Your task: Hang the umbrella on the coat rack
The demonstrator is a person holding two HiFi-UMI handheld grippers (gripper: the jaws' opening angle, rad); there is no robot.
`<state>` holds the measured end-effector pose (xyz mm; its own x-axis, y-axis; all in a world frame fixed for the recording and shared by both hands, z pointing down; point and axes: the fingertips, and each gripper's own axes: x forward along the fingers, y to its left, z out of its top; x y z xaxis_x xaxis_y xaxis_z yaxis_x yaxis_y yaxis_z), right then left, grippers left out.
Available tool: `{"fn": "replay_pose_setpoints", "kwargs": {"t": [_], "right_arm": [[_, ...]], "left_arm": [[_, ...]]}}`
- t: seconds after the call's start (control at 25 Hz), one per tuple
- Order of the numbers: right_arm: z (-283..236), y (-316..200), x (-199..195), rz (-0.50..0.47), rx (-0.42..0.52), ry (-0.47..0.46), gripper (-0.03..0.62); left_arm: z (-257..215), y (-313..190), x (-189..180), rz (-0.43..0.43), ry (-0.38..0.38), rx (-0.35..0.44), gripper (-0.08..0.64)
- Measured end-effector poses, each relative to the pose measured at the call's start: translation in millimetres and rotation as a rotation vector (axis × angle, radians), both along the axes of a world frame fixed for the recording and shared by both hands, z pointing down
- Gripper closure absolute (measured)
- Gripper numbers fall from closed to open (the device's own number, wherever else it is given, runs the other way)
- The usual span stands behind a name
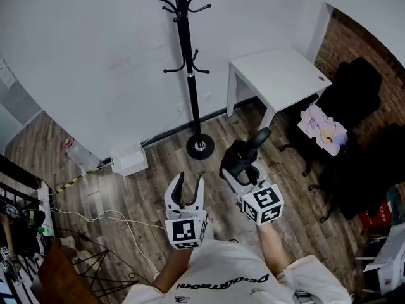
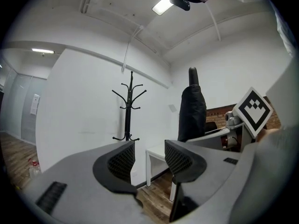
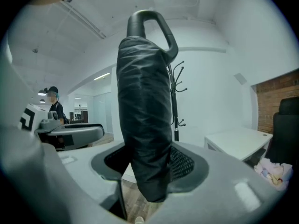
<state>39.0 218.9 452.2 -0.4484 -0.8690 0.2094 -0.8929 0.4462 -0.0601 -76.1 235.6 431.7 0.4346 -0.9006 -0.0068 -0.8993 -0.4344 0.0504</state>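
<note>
Currently, right gripper (image 3: 149, 164) clamped on folded black umbrella (image 3: 142, 106), umbrella upright, loop handle uppermost, left gripper (image 2: 149, 157) jaws apart, nothing between, coat rack (image 1: 188, 62) ahead at wall, well apart, white table (image 1: 278, 75) beside it

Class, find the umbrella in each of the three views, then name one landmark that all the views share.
Head view: umbrella right of centre, held in the right gripper.
Left gripper view: umbrella upright, right of centre.
Right gripper view: umbrella at centre, gripped between the jaws.
Shared landmark: coat rack.
</note>
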Motion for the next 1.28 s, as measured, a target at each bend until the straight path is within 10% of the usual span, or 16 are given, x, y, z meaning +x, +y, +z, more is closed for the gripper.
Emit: {"fn": "replay_pose_setpoints", "kwargs": {"t": [0.68,1.28], "right_arm": [[-8,-258,-26,0.049,-0.06,-0.021,0.357],[43,-381,-30,0.092,-0.143,0.014,0.357]], "left_arm": [[-25,-266,-25,0.072,0.017,0.007,0.367],[-3,-372,-21,0.14,-0.017,0.015,0.367]]}}
